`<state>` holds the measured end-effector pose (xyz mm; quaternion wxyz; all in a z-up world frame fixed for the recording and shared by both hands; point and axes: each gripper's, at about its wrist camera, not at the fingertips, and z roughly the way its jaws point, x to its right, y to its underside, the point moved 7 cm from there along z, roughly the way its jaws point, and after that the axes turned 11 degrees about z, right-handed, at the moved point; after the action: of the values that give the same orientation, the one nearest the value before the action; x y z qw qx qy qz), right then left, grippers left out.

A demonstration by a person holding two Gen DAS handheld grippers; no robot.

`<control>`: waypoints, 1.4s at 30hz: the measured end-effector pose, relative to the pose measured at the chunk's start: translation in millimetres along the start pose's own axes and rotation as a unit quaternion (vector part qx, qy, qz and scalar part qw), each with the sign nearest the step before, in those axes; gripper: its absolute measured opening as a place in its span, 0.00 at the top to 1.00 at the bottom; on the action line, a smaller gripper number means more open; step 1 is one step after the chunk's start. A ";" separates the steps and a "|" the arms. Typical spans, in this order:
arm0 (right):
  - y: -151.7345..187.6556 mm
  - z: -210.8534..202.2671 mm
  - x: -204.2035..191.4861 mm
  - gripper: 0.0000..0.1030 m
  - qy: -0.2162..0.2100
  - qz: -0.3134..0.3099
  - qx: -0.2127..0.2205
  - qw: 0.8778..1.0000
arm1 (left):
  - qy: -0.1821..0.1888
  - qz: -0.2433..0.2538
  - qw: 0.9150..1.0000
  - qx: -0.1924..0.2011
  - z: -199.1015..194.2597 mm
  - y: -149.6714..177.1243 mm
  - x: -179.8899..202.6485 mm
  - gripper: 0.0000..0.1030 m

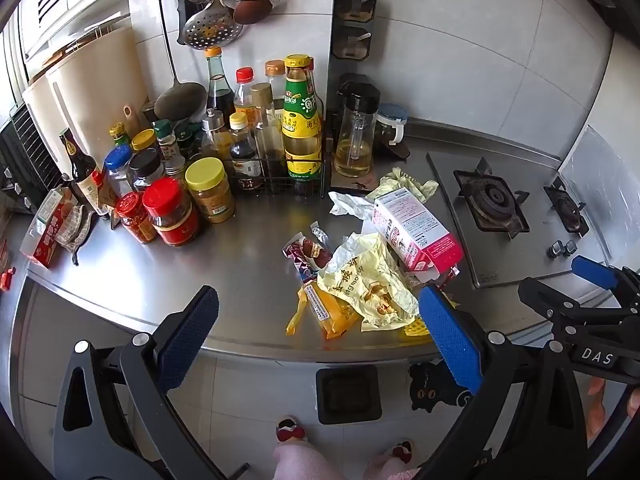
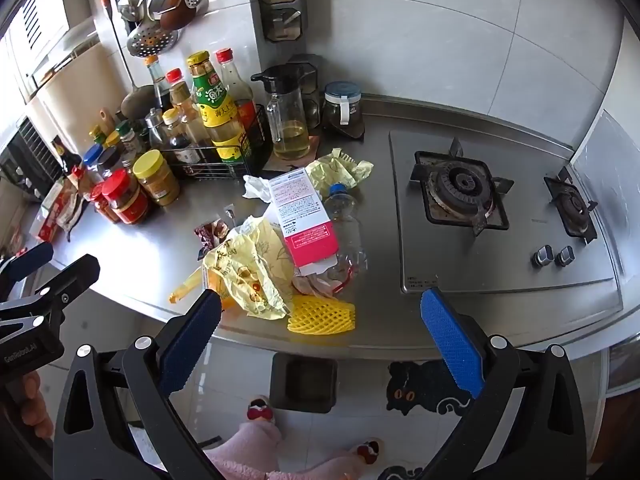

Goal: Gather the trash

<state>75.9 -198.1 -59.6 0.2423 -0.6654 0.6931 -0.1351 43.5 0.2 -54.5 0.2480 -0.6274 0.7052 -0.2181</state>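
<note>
A heap of trash lies on the steel counter: a pink and white carton, a crumpled yellow wrapper, an orange packet, a brown snack wrapper, white tissue, and in the right wrist view a clear plastic bottle and yellow foam net. A black bin stands on the floor below the counter edge. My left gripper is open and empty, held above the counter's front edge. My right gripper is open and empty, just short of the heap.
Many sauce bottles and jars crowd the back left, some in a wire rack. A gas hob fills the right side. Utensils hang on the wall. A black cat mat and slippered feet are on the floor.
</note>
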 end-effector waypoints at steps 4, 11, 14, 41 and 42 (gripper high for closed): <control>-3.4 -1.5 -0.8 0.03 -0.001 0.000 -0.004 1.000 | -0.002 0.002 1.000 0.002 -0.2 0.0 -0.4 0.08; -0.6 -0.9 1.2 0.03 0.001 0.001 0.003 1.000 | -0.005 0.004 1.000 0.001 0.1 -5.4 3.4 0.08; -1.3 -2.1 1.8 0.03 0.000 0.002 0.004 1.000 | -0.005 0.001 1.000 0.000 -0.3 -7.7 5.6 0.08; -5.1 -5.2 6.6 0.03 -0.004 0.005 0.006 1.000 | -0.006 0.008 1.000 0.006 -4.7 -10.3 4.3 0.08; -5.3 -5.4 6.6 0.03 -0.005 0.005 0.006 1.000 | -0.006 0.007 1.000 0.006 -5.0 -10.6 3.5 0.08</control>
<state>77.7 -205.8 -53.4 0.2501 -0.6609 0.6945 -0.1351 48.3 -4.5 -44.3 0.2578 -0.6219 0.7070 -0.2165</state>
